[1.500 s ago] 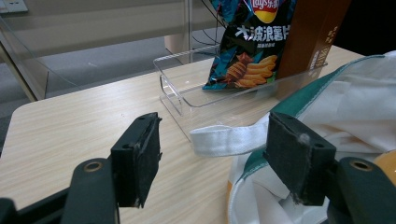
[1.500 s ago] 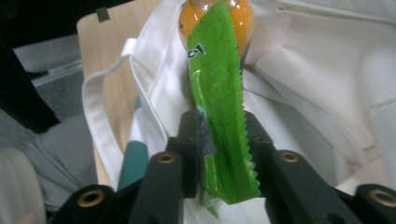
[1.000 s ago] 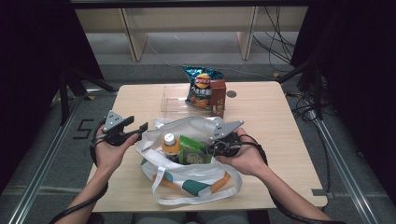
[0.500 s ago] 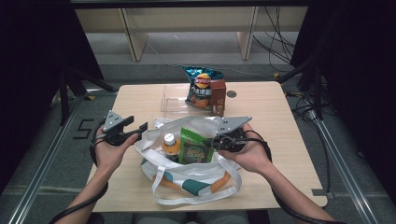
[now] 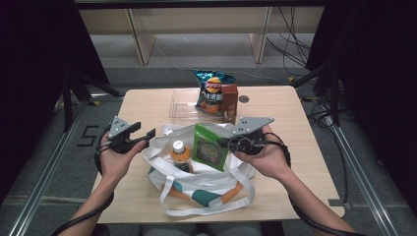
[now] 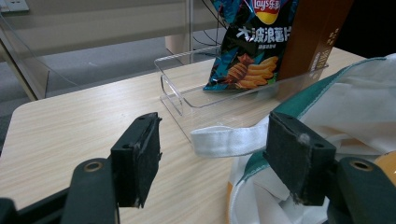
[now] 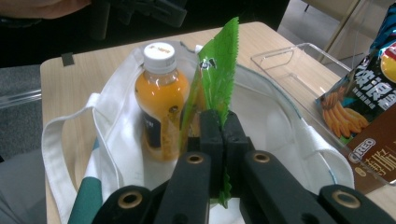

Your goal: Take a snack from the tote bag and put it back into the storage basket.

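Note:
A white tote bag with green and orange trim lies open at the table's middle. An orange juice bottle stands inside it. My right gripper is shut on the edge of a green snack packet, held upright over the bag's mouth. My left gripper is open at the bag's left rim, with the white bag handle between its jaws, not touching them.
A clear plastic tray at the back holds a chips bag and a brown box. A small dark disc lies to the tray's right. Cables run on the floor around the table.
My right gripper has lifted the green packet up out of the bag until it stands taller over the opening. The left gripper has stayed in place.

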